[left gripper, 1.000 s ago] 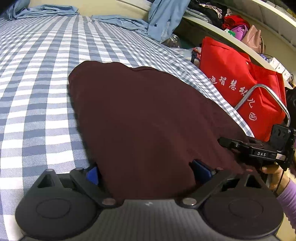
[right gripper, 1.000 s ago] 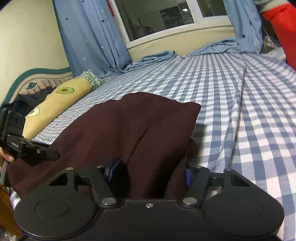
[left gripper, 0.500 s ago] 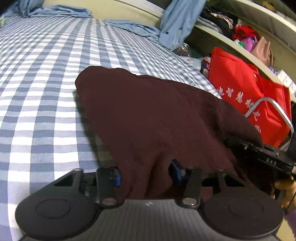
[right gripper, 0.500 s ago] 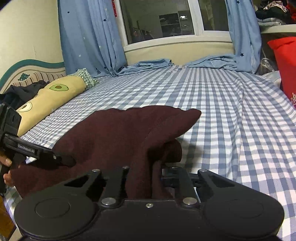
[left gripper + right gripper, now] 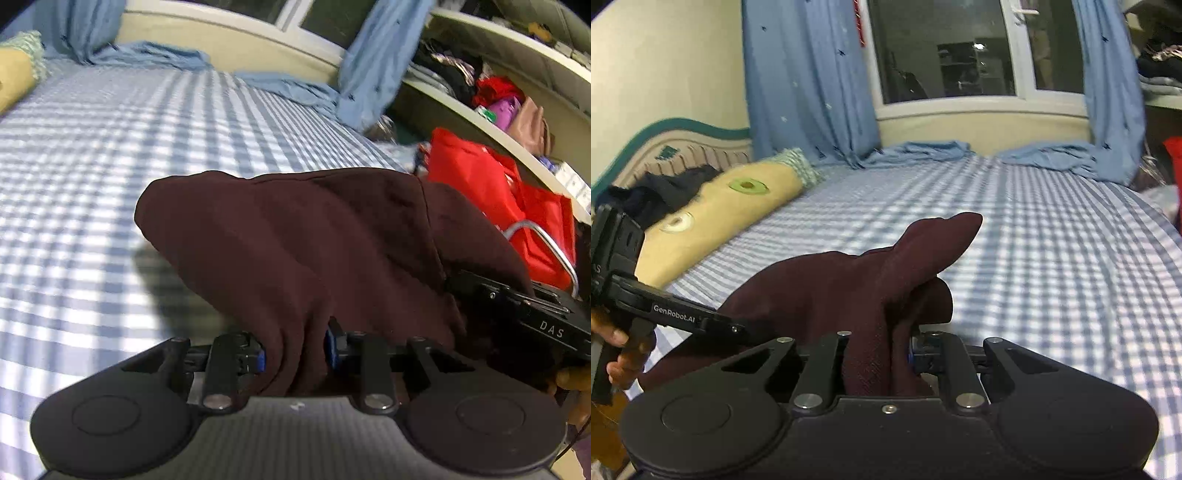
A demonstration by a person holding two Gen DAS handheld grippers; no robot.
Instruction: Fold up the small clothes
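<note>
clearly the maroon garment [image 5: 295,236] is soft, light and limp: it sags between the two holds and bunches into deep folds wherever it is pinched, so it will follow the grippers rather than keep any shape. judging from that, the edge or corners are the place to hold it, a good bite of cloth in each, since a thin pinch of such fabric could slip out.

the left gripper [image 5: 295,356] has its fingers clamped on a gathered wad of the cloth, and the right gripper [image 5: 877,354] has its fingers pressed together on another bunch. the garment hangs lifted between them, just above the checked bed [image 5: 92,177], its far end drooping toward the sheet with a shadow beneath.

it is a plain dark maroon knit, matte, with no print visible; one pointed flap sticks up in the right wrist view. what kind of garment it is cannot be told.
</note>
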